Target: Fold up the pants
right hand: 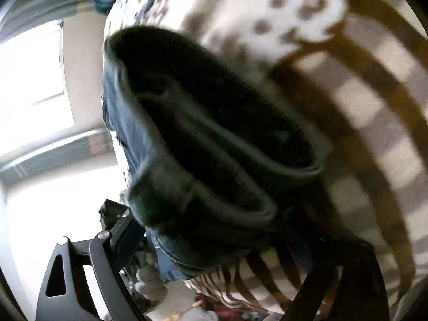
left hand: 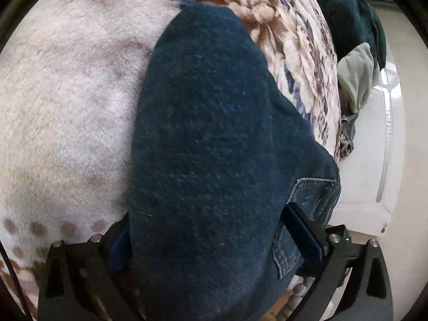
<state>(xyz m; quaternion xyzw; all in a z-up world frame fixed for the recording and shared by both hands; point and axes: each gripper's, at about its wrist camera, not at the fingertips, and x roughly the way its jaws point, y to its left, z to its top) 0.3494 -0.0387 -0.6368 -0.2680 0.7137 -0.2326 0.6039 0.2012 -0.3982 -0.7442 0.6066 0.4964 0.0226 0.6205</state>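
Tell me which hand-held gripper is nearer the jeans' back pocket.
Left. The left hand-held gripper is clamped on the jeans right beside the back pocket. The right hand-held gripper grips the folded layers; no pocket shows there.

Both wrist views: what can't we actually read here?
- Left wrist: the jeans fill the middle and hide the left tool fingertips; grip contact is not visible.
- Right wrist: motion blur smears the jeans layers; fold count is unreadable. The right tool is buried under denim.
- Right wrist: the window is blown out.
- Left wrist: the dark green heap on the blanket is cut off by the frame edge.
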